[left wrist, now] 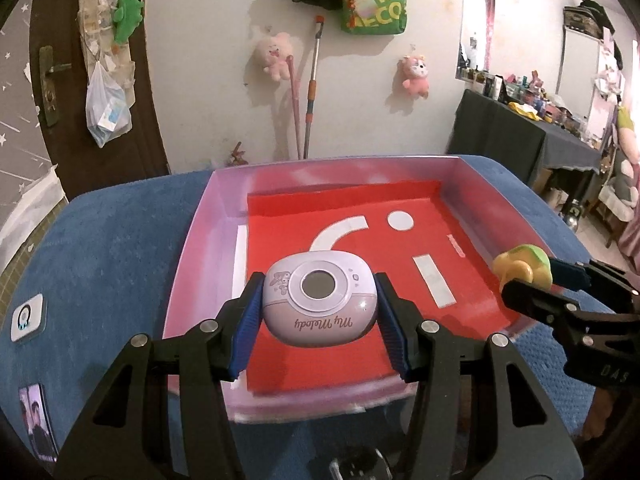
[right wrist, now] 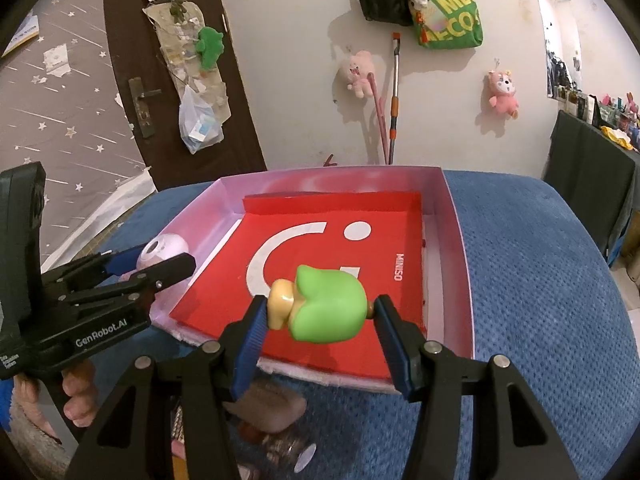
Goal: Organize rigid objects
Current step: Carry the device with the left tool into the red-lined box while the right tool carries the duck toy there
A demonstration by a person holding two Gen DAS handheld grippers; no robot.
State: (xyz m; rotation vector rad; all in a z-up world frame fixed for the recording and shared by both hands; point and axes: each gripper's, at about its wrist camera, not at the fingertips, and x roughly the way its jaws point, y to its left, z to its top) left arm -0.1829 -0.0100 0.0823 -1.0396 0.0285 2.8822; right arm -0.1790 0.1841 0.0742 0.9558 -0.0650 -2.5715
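Left hand-held gripper (left wrist: 318,316): clamped on lilac toy camera (left wrist: 320,304), over tray (left wrist: 192,248) near edge | Right hand-held gripper (right wrist: 318,320): grasping green-yellow figurine (right wrist: 320,306), over red liner (right wrist: 320,216) | Advice: you lower each level, spaced apart, before releasing.

- Tray (left wrist: 200,240) floor, red liner (left wrist: 352,216): bare from far wall to near rim; open from above.
- Raised tray walls obstruct level entry along all four edges.
- Blue cushion (right wrist: 540,280) right of tray: unobstructed.
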